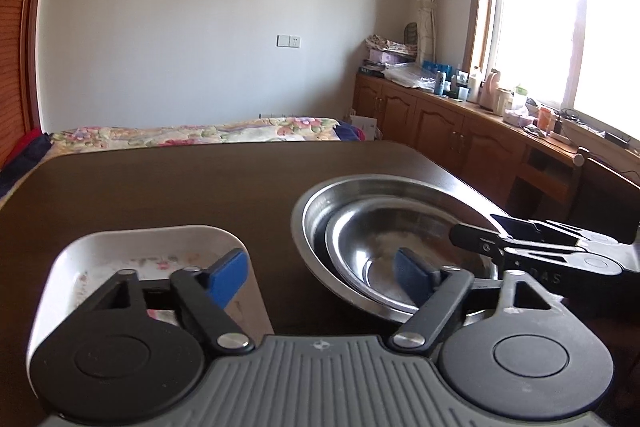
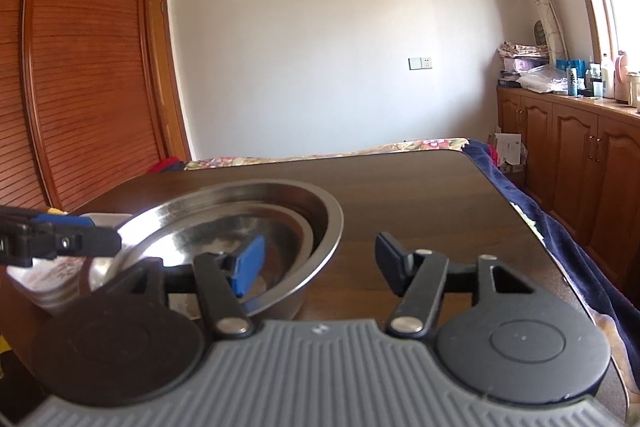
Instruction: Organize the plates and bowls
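On the dark table [image 1: 180, 187] a large steel bowl [image 1: 360, 187] holds a smaller steel bowl [image 1: 400, 227] nested inside. Left of it sits a white rectangular dish [image 1: 120, 247] with a flower print. My left gripper [image 1: 320, 267] is open, one finger above the white dish and the other over the steel bowls. My right gripper [image 2: 320, 255] is open too. Its blue pad [image 2: 248, 265] hangs over the inside of the large steel bowl [image 2: 320, 203], and its other finger stands outside the rim. Neither gripper holds anything. The white dish [image 2: 52, 279] shows at the left, behind the left gripper [image 2: 88, 231].
The table's right edge [image 2: 520, 203] borders a blue cloth. Behind the table lies a bed with a floral cover [image 1: 200, 133]. Wooden cabinets [image 1: 440, 123] with bottles on top run under the window at right. A slatted wardrobe [image 2: 80, 67] stands at left.
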The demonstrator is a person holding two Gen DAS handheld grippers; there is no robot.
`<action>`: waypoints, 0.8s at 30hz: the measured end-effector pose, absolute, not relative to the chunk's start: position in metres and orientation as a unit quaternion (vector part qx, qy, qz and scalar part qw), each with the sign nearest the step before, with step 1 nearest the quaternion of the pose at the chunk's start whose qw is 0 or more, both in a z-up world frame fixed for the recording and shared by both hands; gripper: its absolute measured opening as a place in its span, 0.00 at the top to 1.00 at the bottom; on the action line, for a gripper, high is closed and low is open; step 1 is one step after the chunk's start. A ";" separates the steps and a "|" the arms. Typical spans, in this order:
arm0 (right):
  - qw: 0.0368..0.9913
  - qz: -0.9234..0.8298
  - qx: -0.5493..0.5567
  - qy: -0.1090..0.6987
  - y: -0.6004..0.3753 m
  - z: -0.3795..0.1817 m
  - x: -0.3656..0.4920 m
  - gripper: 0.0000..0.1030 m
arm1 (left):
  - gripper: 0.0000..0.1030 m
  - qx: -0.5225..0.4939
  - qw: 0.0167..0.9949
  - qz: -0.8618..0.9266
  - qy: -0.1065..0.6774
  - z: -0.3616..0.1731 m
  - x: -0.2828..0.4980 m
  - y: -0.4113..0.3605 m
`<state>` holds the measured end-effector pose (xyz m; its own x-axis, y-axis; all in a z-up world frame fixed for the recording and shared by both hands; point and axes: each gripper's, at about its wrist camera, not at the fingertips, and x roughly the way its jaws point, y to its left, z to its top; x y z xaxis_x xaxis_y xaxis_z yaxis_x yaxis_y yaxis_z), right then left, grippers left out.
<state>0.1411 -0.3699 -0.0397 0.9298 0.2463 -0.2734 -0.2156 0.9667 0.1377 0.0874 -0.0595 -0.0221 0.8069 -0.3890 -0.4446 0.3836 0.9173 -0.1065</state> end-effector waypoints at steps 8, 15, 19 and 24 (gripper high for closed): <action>0.982 0.122 0.024 0.143 -0.362 -0.042 0.137 0.40 | 0.56 -0.008 0.949 -0.198 0.244 -0.027 0.088 -0.064; 0.977 0.135 0.036 0.160 -0.365 -0.041 0.143 0.41 | 0.63 -0.019 0.946 -0.204 0.253 -0.031 0.089 -0.067; 0.976 0.138 0.037 0.161 -0.365 -0.041 0.143 0.43 | 0.65 -0.023 0.944 -0.209 0.255 -0.033 0.089 -0.067; 0.977 0.142 0.037 0.156 -0.364 -0.041 0.142 0.54 | 0.67 -0.027 0.944 -0.209 0.255 -0.034 0.089 -0.067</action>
<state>0.1422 -0.3645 -0.0414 0.9109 0.2893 -0.2942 -0.2663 0.9568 0.1162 0.0890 -0.0669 -0.0339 0.7819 -0.4088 -0.4707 0.3813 0.9109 -0.1578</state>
